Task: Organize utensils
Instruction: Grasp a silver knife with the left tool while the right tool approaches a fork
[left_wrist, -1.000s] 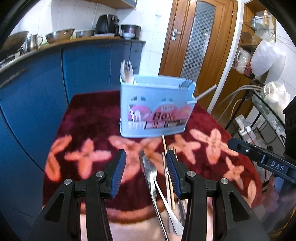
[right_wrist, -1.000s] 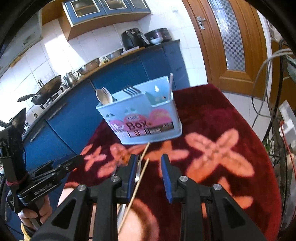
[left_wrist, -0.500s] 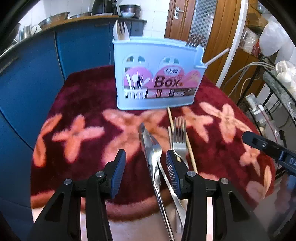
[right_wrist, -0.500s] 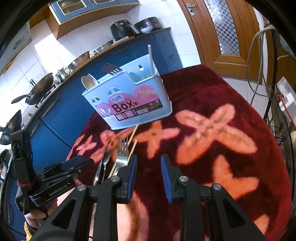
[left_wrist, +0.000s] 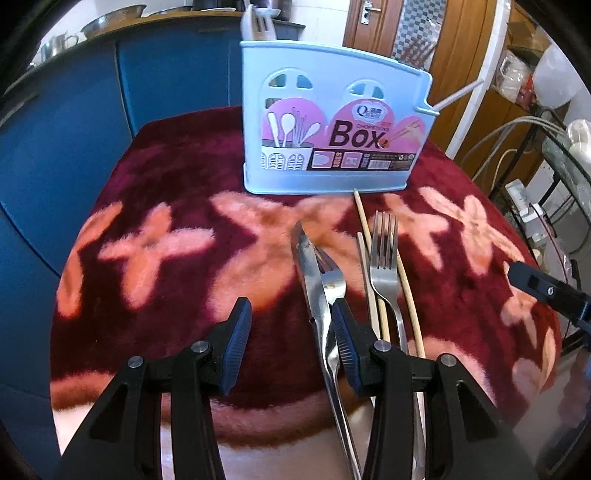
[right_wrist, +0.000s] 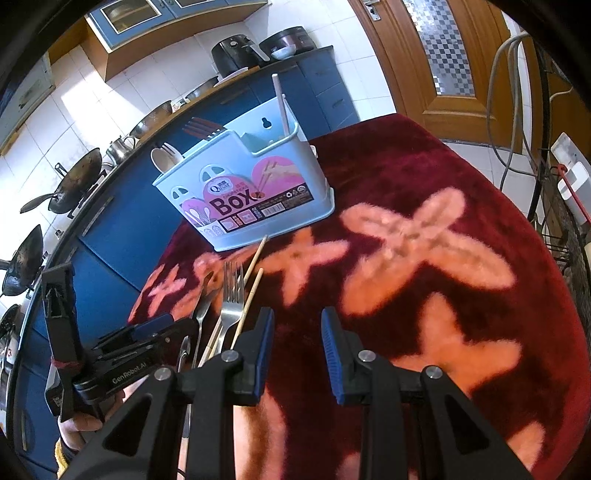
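Left claw (left_wrist: 291, 332) half open, empty; knife (left_wrist: 314, 280) just inside its right pad, long axis toward box (left_wrist: 332, 129). Right claw (right_wrist: 293, 345) narrower, empty, fork (right_wrist: 231, 299) to its left. Left nearer.

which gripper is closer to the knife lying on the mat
Left. The left gripper has its right finger right beside the knife. The right gripper hangs over bare mat, past the fork and chopsticks.

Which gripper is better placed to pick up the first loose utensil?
Left. The left gripper hangs open right beside the knife; the right gripper faces bare cloth, utensils off to its side.
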